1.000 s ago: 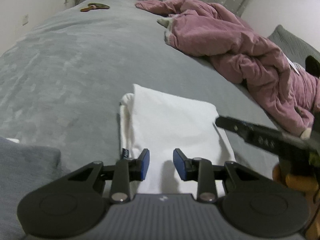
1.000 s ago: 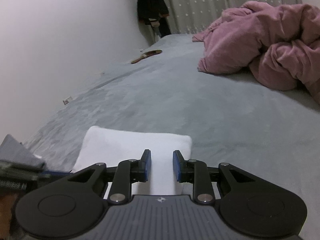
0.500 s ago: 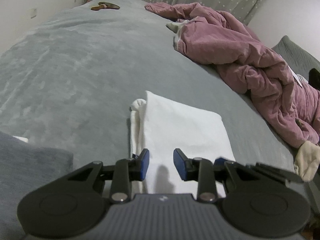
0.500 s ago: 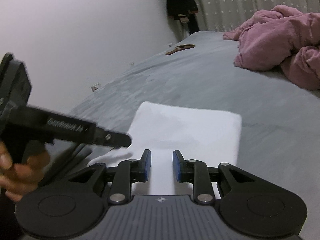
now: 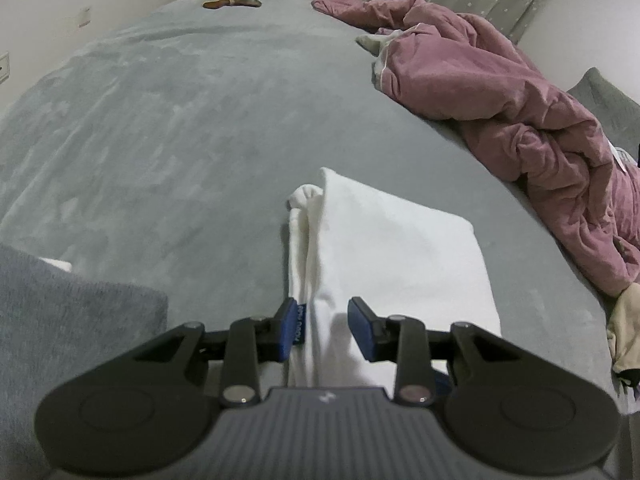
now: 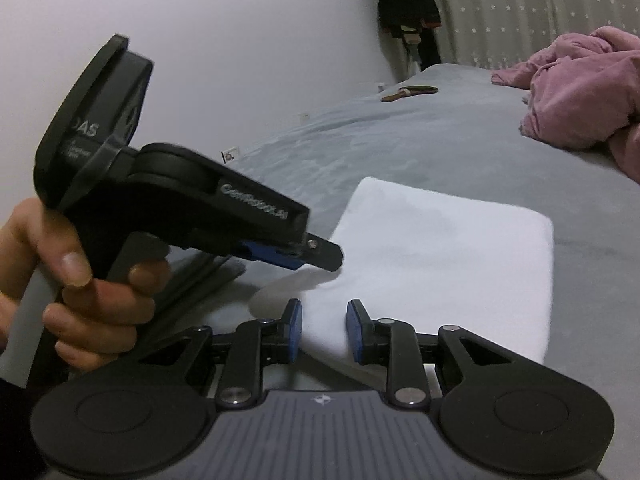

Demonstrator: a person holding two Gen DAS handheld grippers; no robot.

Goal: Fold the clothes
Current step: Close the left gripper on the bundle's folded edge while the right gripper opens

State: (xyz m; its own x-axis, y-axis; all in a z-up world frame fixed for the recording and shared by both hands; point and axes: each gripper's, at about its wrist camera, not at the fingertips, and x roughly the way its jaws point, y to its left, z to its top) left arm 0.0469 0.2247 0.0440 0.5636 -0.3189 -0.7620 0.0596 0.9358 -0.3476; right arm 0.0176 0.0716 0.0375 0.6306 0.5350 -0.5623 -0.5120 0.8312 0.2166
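Note:
A folded white garment (image 5: 396,252) (image 6: 444,256) lies flat on the grey bed cover (image 5: 160,120), with a rolled edge along its left side. My left gripper (image 5: 326,326) hovers open at the garment's near left edge, and the cloth shows in the gap between its blue pads. In the right wrist view the left gripper (image 6: 324,255) is seen side-on, held by a person's hand (image 6: 80,280), its tip over the garment's near left corner. My right gripper (image 6: 324,320) stands open over the garment's near edge, holding nothing.
A crumpled pink garment pile (image 5: 500,100) (image 6: 580,92) lies at the right. A folded grey item (image 5: 60,320) sits near left, a beige item (image 5: 624,328) at the right edge. A brown object (image 5: 230,0) rests far back near the wall. Dark clothing (image 6: 408,4) hangs in the corner.
The right gripper has left the left wrist view. The left gripper and the hand holding it have come into the right wrist view from the left. Both views have shifted; the garment stays flat.

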